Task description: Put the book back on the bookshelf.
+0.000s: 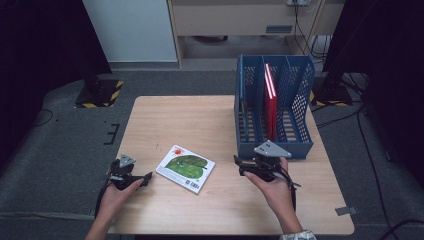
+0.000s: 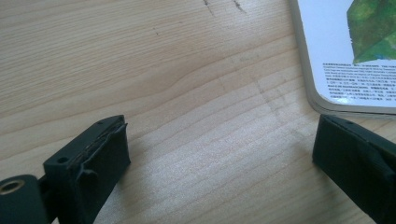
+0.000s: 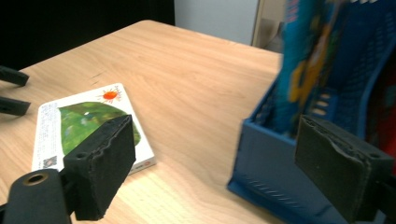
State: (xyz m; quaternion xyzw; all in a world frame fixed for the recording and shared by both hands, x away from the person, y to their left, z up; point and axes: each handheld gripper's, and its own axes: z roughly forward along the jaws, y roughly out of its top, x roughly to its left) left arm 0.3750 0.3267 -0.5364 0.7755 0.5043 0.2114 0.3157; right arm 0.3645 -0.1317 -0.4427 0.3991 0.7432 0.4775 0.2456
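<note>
High view: blue file rack (image 1: 274,107) stands at the far right of the wooden table (image 1: 200,120), three upright slots. Middle slot holds a red book (image 1: 270,100) on edge; left slot has a thin item near its left wall, too dim to identify here; right slot looks bare. Right gripper view shows a blurred blue picture book (image 3: 306,60) standing in the rack's near corner slot. Right gripper (image 1: 250,167) sits just in front of the rack's near-left corner, jaws spread wide, nothing between them. White book with green leaf cover (image 1: 186,167) lies flat left of the rack, between both grippers, touching neither. Left gripper (image 1: 142,180) is well left of the rack, just beside that book's left edge, low over the table, jaws wide apart, empty.
</note>
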